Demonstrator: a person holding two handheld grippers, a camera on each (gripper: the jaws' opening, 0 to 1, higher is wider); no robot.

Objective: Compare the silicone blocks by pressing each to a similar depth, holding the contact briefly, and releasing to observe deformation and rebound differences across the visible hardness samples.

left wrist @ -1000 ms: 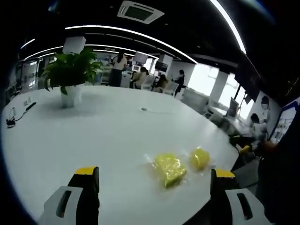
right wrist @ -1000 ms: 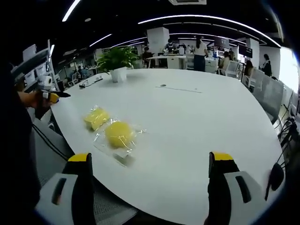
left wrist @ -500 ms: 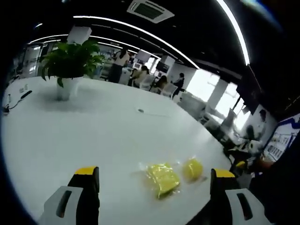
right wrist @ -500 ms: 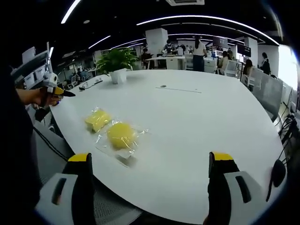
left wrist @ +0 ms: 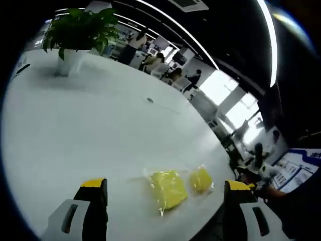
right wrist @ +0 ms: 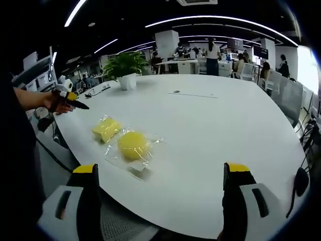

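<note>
Your grippers [left wrist: 163, 193] [right wrist: 160, 175] both wide, empty, above white tabletop [right wrist: 215, 125] in office; yellow blocks [right wrist: 131, 145] near its edge.

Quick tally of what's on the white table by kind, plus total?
Yellow silicone blocks in clear wrap: 2, a squarish block and a round block
Potted plants: 1, the potted plant
Total: 3
A few small dark items near the table's far edge are too small to identify.
</note>
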